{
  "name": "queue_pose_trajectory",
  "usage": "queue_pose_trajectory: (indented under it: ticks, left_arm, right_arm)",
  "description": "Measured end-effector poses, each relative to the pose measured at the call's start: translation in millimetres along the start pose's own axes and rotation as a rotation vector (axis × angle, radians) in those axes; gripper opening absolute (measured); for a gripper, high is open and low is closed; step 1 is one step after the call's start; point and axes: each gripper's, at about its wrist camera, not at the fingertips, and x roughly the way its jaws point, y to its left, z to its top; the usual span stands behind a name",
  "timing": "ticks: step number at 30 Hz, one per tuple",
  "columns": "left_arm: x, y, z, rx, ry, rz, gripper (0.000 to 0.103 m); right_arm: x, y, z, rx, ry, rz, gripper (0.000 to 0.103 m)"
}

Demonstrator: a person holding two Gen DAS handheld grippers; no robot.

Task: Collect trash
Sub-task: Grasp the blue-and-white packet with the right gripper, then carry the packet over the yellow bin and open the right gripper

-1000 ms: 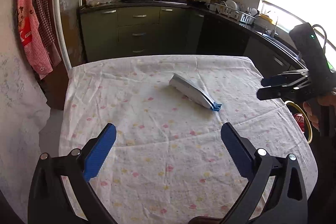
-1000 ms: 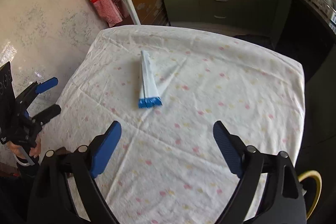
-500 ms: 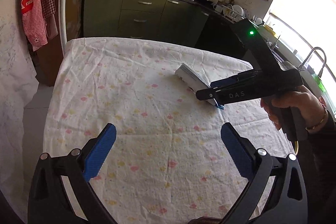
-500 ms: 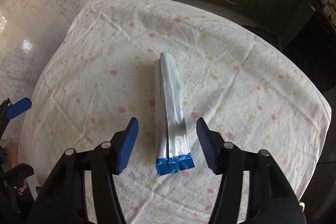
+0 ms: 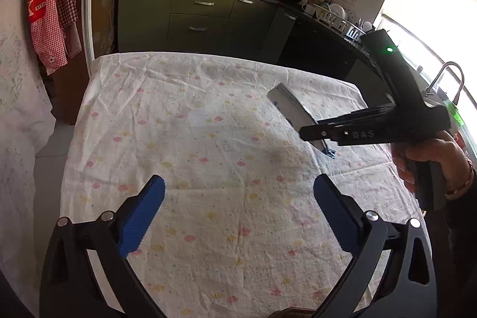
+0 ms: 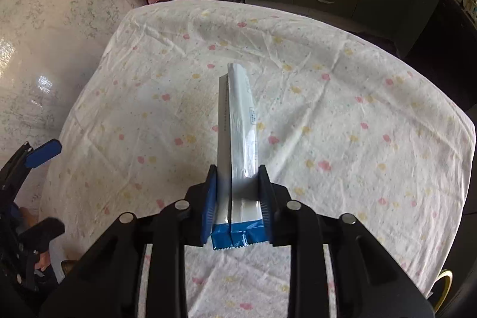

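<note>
A long silver wrapper with a blue end lies on the flowered tablecloth. My right gripper is shut on the wrapper near its blue end, pads pressed on both sides. In the left wrist view the wrapper shows at the right of the table, partly hidden by the right gripper's black body. My left gripper is open and empty above the near part of the table; it also shows at the left edge of the right wrist view.
Green kitchen cabinets stand behind the table, with a stove and pots on top. Red checked aprons hang at the left. A yellow-rimmed bin peeks past the table's right edge.
My right gripper came down over the wrapper and closed on its blue end. My left gripper stayed open and shifted slightly.
</note>
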Motion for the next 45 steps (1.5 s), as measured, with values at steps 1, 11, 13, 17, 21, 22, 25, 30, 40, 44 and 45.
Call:
queue_pose_trajectory:
  ticks: [1, 11, 13, 17, 21, 22, 25, 30, 40, 44, 45]
  left_arm:
    - [0, 1, 0, -0.003, -0.002, -0.001, 0.098]
    - [-6, -4, 1, 0.016, -0.027, -0.024, 0.098]
    - [-9, -3, 1, 0.007, -0.038, -0.047, 0.098]
    - [-12, -5, 2, 0.007, -0.052, -0.069, 0.098]
    - [-13, -9, 2, 0.024, -0.06, -0.069, 0.098]
    - [-13, -10, 2, 0.026, -0.06, -0.069, 0.098]
    - [-11, -10, 1, 0.026, -0.054, -0.065, 0.098]
    - [-9, -11, 0, 0.034, -0.048, -0.06, 0.098]
    - [-6, -27, -2, 0.094, -0.03, -0.081, 0.098]
    - [-7, -40, -3, 0.138, -0.013, -0.083, 0.098]
    - [-9, -44, -4, 0.15, -0.006, -0.08, 0.098]
  right_arm:
    - [-10, -3, -7, 0.011, -0.02, 0.008, 0.026]
    - [-133, -128, -132, 0.326, -0.187, -0.167, 0.026]
    - [-149, -163, -167, 0.429, -0.196, -0.237, 0.026]
    - [-172, -220, -231, 0.62, -0.202, -0.324, 0.026]
    - [-176, -255, -273, 0.747, -0.184, -0.383, 0.027]
    - [-176, -261, -283, 0.776, -0.188, -0.385, 0.027]
    - [-176, -276, -302, 0.839, -0.19, -0.403, 0.027]
    - [-167, -299, -321, 0.915, -0.168, -0.397, 0.03]
    - [-186, -281, -321, 0.918, -0.264, -0.4, 0.053]
    - [-200, -241, -305, 0.827, -0.335, -0.358, 0.057]
    - [-203, -230, -300, 0.795, -0.351, -0.347, 0.059]
